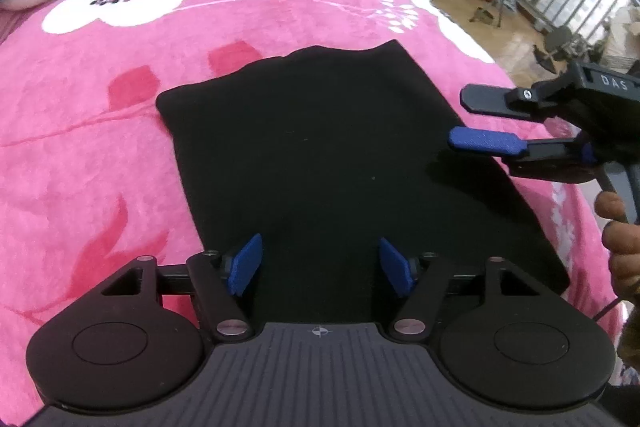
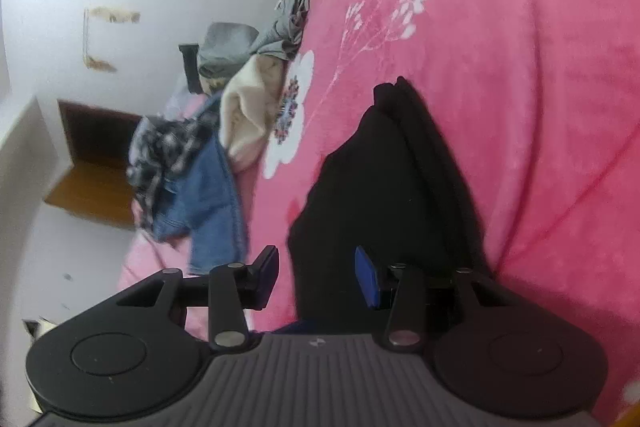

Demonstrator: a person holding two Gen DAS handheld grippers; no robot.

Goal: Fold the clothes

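Black folded garment [image 1: 320,163] lies flat on the pink blanket [image 1: 120,131]; left gripper [image 1: 320,263] and right gripper [image 1: 464,121] hover over it, jaws apart and empty, apparently ready for another fold.

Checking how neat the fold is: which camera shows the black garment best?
The left wrist view: the black garment lies flat on the pink blanket, nearly whole. The right wrist view shows it side-on, stacked edges visible, near part hidden.
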